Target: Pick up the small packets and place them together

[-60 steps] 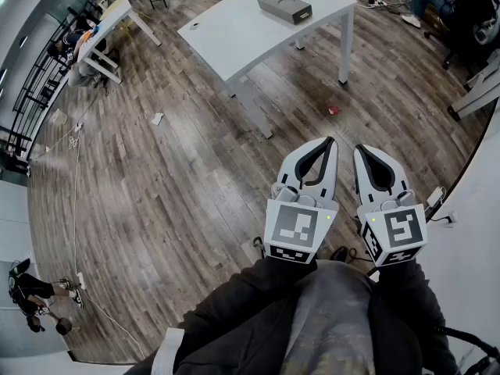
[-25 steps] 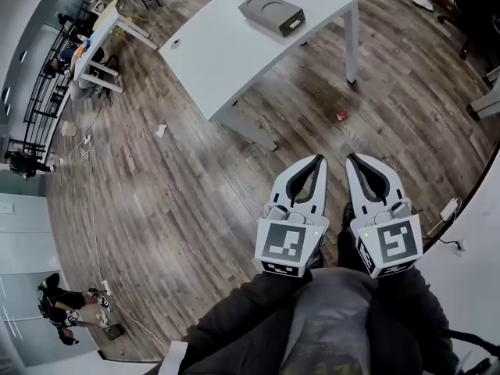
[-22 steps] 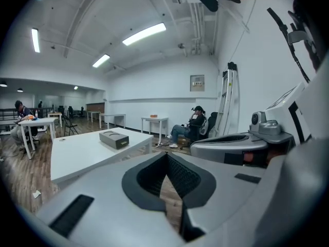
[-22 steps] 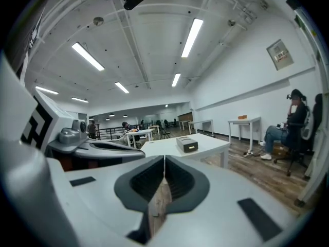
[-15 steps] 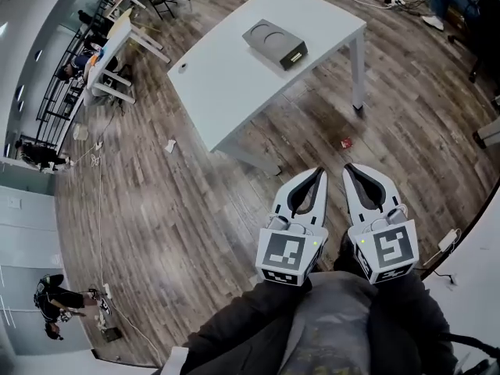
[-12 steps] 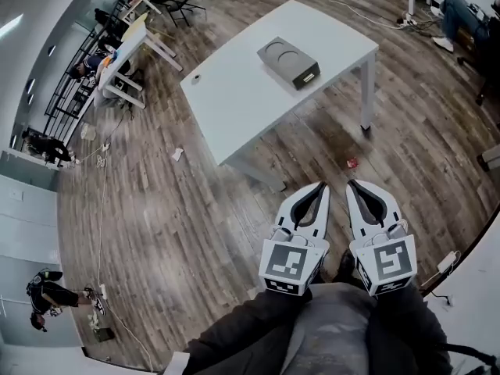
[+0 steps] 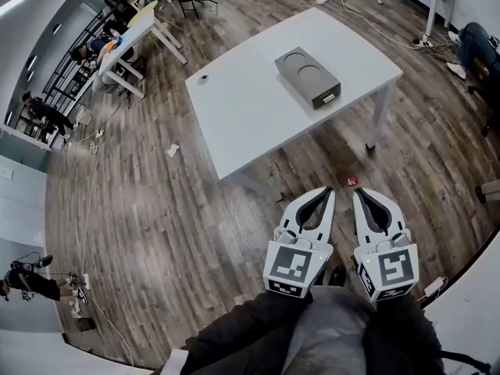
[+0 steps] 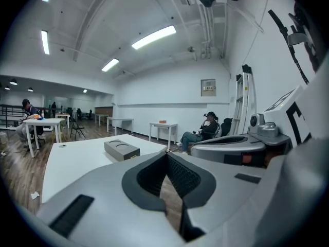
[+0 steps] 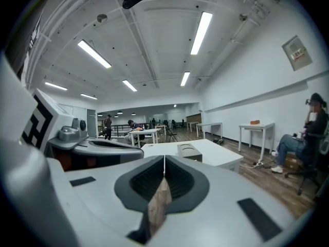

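Observation:
A small red packet [image 7: 352,180] lies on the wooden floor by the white table's near leg, just beyond my fingertips in the head view. My left gripper [image 7: 329,191] and right gripper [image 7: 358,193] are held side by side in front of me, pointing towards the table. Both are shut, and nothing shows between the jaws. Along the left gripper [image 8: 166,153] the tips meet, and the same holds for the right gripper [image 9: 164,157]. A pale scrap [image 7: 173,151] lies on the floor further left; I cannot tell if it is a packet.
A white table [image 7: 250,116] stands ahead with a grey box [image 7: 308,76] and a small dark round thing [image 7: 203,77] on it. Desks with seated people [image 7: 117,37] are at the far left, a cable [image 7: 87,201] runs along the floor, and a person [image 8: 203,133] sits to the right.
The table has come nearer and lower in the head view and the red packet now lies just ahead of the tips. Both grippers stay shut and side by side.

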The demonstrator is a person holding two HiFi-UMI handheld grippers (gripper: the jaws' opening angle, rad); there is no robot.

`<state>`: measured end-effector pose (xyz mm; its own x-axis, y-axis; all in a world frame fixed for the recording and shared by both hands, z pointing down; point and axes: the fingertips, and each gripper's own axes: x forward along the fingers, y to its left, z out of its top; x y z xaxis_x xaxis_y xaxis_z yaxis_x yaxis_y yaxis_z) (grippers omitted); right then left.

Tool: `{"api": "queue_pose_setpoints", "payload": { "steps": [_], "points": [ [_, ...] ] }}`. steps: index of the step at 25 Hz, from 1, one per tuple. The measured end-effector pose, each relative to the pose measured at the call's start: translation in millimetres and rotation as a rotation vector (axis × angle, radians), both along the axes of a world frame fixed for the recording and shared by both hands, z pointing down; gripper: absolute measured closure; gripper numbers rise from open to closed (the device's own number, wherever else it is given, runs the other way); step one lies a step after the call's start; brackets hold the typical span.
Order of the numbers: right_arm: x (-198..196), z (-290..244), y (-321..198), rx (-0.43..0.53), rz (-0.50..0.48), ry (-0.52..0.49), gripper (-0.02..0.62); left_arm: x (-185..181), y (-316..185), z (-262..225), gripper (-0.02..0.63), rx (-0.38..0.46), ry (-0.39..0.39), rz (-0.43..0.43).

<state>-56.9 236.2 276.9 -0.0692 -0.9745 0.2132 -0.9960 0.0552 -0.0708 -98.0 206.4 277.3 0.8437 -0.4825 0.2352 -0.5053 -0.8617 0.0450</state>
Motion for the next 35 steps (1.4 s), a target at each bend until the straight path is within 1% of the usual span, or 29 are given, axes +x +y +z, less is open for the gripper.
{"api": "queue_pose_setpoints", "payload": {
  "steps": [4, 9, 15, 19, 24, 30, 35],
  "points": [
    [9.4, 10.3, -38.6, -0.023, 0.014, -0.006, 0.589, 11.4, -37.7, 6.8, 0.603, -0.014, 0.000, 0.018],
    [11.3, 26.1, -80.6, -0.060, 0.004, -0.022, 0.589, 18.0, -79.5, 19.6, 0.603, -0.043, -0.006, 0.023],
    [17.6, 27.7, -124.7, -0.065, 0.010, -0.002, 0.589, 28.7, -117.8, 22.7, 0.603, -0.050, 0.016, 0.048],
    [20.1, 24.5, -144.7, -0.055, 0.019, 0.016, 0.589, 33.4, -138.6, 19.0, 0.603, -0.037, 0.037, 0.061],
    [40.5, 13.9, -157.0, -0.042, 0.052, 0.035, 0.589, 45.3, -153.5, 11.3, 0.603, -0.028, 0.050, 0.069],
    [73.2, 10.6, -181.0, -0.026, 0.049, 0.030, 0.589, 72.4, -175.9, 9.1, 0.603, -0.020, 0.038, 0.052],
    [101.3, 9.1, -214.5, -0.012, -0.021, 0.020, 0.589, 97.8, -203.5, 8.4, 0.603, -0.010, 0.014, -0.013]
  ]
}}
